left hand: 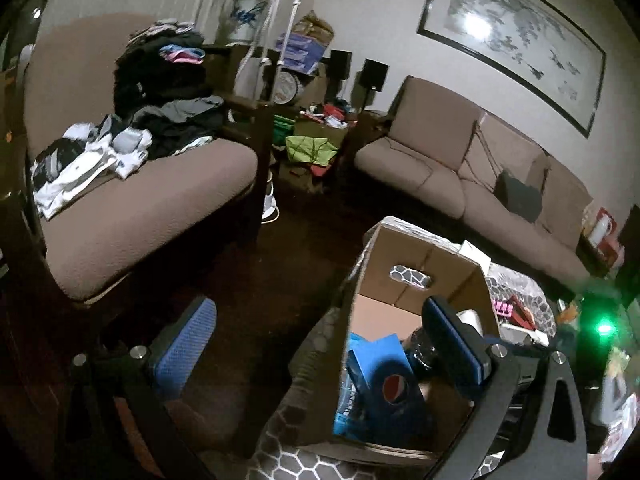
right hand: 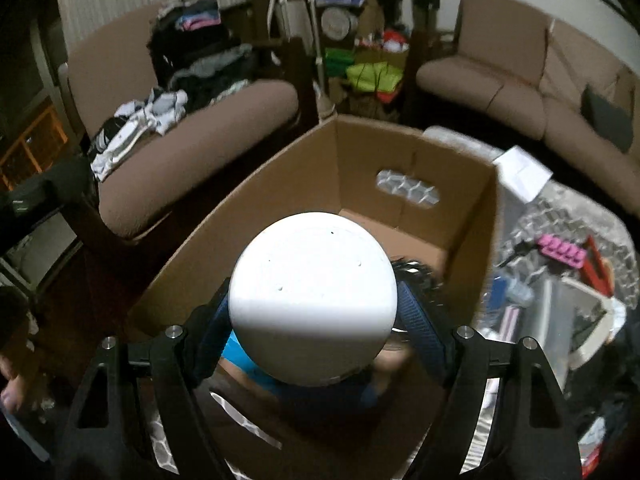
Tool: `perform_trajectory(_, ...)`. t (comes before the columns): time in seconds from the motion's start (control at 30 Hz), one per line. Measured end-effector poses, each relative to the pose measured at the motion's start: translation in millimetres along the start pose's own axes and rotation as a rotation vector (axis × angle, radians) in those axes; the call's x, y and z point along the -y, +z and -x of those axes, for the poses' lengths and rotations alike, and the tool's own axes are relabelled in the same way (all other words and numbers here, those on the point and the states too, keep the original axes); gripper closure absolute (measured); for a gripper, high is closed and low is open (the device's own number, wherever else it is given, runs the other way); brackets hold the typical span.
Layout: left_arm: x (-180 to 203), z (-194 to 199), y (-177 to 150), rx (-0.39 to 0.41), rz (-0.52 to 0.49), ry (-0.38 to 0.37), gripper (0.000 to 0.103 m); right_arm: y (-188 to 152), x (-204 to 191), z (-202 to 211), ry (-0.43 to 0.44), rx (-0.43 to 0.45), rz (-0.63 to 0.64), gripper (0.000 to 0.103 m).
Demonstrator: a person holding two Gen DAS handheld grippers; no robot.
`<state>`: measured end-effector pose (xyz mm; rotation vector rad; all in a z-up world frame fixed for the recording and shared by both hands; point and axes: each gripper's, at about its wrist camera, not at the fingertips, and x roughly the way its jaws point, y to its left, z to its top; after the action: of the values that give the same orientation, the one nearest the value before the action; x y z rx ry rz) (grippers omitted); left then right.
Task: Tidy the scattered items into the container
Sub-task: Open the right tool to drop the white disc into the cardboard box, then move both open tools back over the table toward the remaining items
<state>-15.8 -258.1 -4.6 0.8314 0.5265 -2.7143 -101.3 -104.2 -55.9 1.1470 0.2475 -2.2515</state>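
A brown cardboard box (left hand: 420, 264) (right hand: 280, 184) stands open on a hexagon-patterned tabletop. Inside it lie a blue Pepsi pack (left hand: 384, 384) and a dark round item (left hand: 420, 350). My right gripper (right hand: 316, 320) is shut on a white round-topped object (right hand: 312, 300) and holds it over the box opening. My left gripper (left hand: 320, 344) is open and holds nothing; its right finger is over the box's near edge and its left finger is outside the box, above the dark floor.
Scattered items remain on the table to the right of the box: a pink piece (right hand: 560, 250), a red item (right hand: 596, 264), a white box (right hand: 520, 176). An armchair with piled clothes (left hand: 132, 128) stands at left, a brown sofa (left hand: 480, 172) at right.
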Motion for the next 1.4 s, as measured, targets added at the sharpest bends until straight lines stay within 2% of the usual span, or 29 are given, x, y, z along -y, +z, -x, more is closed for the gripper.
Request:
perform_trajectory(0.17,-3,-1,1,-0.01,0.013,-0.005,0.0,-5,1,-17,0.026,-0.07,-0.015,0.023)
perform_trajectory(0.2,-1,-2,0,-0.013,0.007,-0.011,0.0,-5,4,-11,0.023,-0.053,-0.016,0.021)
perform_trajectory(0.27,4,-2,-2,-0.018,-0.008,-0.031,0.0,-7,9,2,0.018,-0.019,-0.019,0.009)
perform_trajectory(0.37,13,0,-4,-0.008,-0.037,-0.046,0.0,-9,17,21,0.011,0.031,-0.022,0.003)
perform_trajectory(0.53,25,0,-7,-0.006,-0.062,-0.081,0.0,-14,30,52,-0.002,0.115,-0.03,0.003)
perform_trajectory(0.77,49,2,-15,-0.004,-0.129,-0.119,0.0,-66,97,100,-0.092,0.163,-0.168,0.003)
perform_trajectory(0.97,95,7,-35,-0.015,-0.271,-0.246,0.0,-111,154,142,-0.17,0.205,-0.286,0.002)
perform_trajectory(1.13,131,9,-50,-0.015,-0.342,-0.301,0.0,-148,201,176,-0.235,0.238,-0.382,0.002)
perform_trajectory(1.4,188,7,-78,-0.033,-0.434,-0.35,0.0,-179,223,207,-0.308,0.24,-0.402,0.002)
